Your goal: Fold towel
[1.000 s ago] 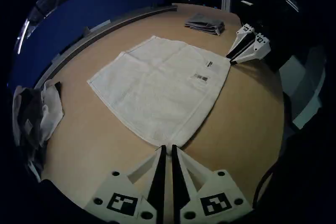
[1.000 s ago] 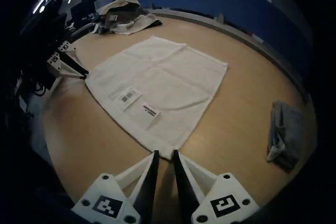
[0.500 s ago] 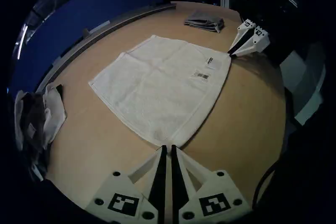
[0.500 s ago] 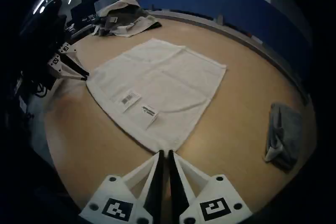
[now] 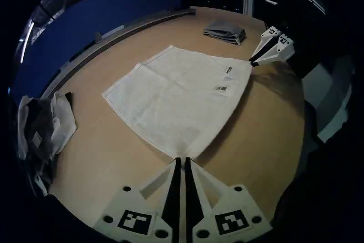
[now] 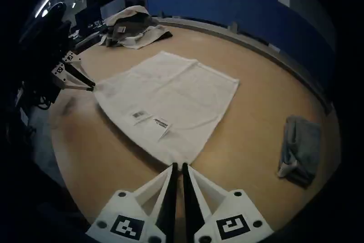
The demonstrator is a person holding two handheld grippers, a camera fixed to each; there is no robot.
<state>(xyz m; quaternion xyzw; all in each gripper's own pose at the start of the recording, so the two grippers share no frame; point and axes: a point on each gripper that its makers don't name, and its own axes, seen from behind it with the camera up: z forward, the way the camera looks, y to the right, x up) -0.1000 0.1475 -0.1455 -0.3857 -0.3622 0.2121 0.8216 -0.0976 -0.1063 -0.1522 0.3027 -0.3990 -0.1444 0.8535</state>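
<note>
Jaws of the left gripper [image 5: 180, 161] stand pressed almost together, pinching one corner of the white towel [image 5: 177, 93]. The right gripper [image 6: 178, 165] is closed in the same way on the neighbouring corner of the same edge. That held edge hangs clear of the table [image 5: 104, 161], with shadow beneath it. The rest of the towel lies spread flat across the table's middle, with two labels [image 5: 221, 88] facing up near the held edge. A folded grey cloth [image 6: 298, 149] lies near the table's edge, well apart from the towel. A heap of mixed cloths [image 6: 132, 22] sits at a far corner, and a blue partition [image 6: 255, 11] runs along the far edge.
</note>
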